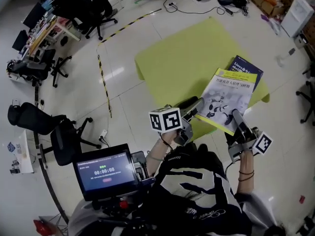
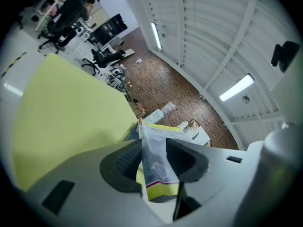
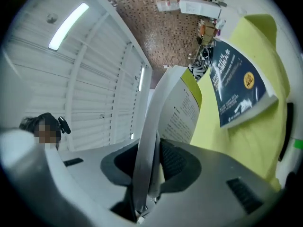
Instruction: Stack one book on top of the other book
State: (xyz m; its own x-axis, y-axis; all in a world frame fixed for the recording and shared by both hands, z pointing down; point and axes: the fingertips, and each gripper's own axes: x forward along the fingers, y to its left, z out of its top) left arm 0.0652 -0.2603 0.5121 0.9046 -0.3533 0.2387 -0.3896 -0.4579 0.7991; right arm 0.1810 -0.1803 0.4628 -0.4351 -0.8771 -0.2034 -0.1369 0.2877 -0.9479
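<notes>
A white book with a yellow band [image 1: 227, 98] hangs tilted above the yellow-green table [image 1: 182, 58], held at its near edge by both grippers. My left gripper [image 1: 197, 107] is shut on its near left corner, and the cover [image 2: 158, 160] sits pinched between the pads. My right gripper [image 1: 235, 118] is shut on the near right side, where the pages [image 3: 182, 108] rise between its jaws. A dark blue book [image 1: 248, 65] lies flat on the table just beyond, partly covered by the white one. In the right gripper view the blue book [image 3: 236, 86] shows to the right.
The table's near edge [image 1: 197, 129] is close under the grippers. Office chairs [image 1: 64, 136] stand on the white floor to the left, and more chairs [image 1: 93, 9] at the back. Striped tape [image 1: 103, 82] runs across the floor. A small timer screen [image 1: 106, 173] sits by my chest.
</notes>
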